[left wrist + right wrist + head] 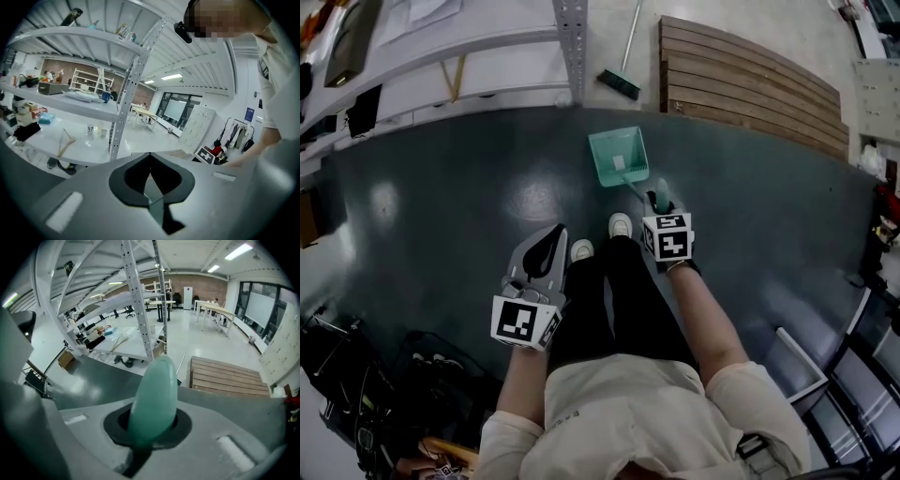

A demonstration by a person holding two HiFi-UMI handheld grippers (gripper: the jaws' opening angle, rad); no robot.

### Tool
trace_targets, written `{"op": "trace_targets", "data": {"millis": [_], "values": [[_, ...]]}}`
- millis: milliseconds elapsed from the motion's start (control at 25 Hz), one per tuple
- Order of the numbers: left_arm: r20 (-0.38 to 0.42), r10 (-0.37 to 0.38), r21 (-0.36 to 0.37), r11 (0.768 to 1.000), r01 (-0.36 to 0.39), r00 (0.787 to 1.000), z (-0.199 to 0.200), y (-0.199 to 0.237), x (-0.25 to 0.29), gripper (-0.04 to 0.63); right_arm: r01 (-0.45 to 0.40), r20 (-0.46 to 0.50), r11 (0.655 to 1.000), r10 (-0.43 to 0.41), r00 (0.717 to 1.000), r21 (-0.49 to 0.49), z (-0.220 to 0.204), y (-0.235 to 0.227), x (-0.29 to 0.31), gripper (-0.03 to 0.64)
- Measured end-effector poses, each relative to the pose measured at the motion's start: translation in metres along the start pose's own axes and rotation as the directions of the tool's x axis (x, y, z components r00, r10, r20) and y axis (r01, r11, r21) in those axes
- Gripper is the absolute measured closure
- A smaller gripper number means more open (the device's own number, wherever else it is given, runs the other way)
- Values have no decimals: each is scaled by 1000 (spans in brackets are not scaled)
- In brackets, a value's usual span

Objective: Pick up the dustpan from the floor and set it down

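Note:
A teal dustpan (619,157) rests on the dark floor just ahead of my feet, its pan toward the shelving. Its rounded teal handle (154,394) sticks up between the jaws of my right gripper (659,202), which is shut on it. In the right gripper view the right gripper (150,430) clamps the handle near its end and the pan itself is hidden. My left gripper (546,251) hangs to the left of my legs, shut with nothing in it. In the left gripper view the left gripper (152,190) points out toward the shelves.
A green broom (623,82) leans by the white metal shelf rack (572,47) just beyond the dustpan. A slatted wooden pallet (750,80) lies at the far right. My white shoes (621,225) stand close behind the dustpan. Cables and gear crowd the lower left (356,375).

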State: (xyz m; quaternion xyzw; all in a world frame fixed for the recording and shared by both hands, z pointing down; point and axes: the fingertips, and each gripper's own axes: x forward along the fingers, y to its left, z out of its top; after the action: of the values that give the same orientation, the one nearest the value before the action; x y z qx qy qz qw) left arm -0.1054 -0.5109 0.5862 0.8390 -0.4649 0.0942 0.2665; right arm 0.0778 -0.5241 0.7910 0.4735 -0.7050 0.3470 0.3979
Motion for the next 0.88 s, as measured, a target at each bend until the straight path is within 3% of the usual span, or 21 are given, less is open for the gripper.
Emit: {"op": "trace_targets", "data": {"millis": [160,320,520,680,880], "values": [[-14,3,-14,1000,-3,1000,-9,6,-26,578,22,-15,998,-21,1000,61,-4,1,-24,617],[10,-1,14,1000,1,1000,13,2,-55,578,26,-4,995,-25,1000,91,1,7,-82,618],[55,-46,60,997,42,997,39,-18,-95,578,47,68,994,-54,996,101,0,26,-170,620],[60,-76,103,992,70,995,37,-38,-130,578,60,126,993,-73,989,102,-15,42,-229,620],[110,-82,103,992,71,991,32,-74,-174,578,59,172,993,-76,982,101,-48,48,-284,620]]}}
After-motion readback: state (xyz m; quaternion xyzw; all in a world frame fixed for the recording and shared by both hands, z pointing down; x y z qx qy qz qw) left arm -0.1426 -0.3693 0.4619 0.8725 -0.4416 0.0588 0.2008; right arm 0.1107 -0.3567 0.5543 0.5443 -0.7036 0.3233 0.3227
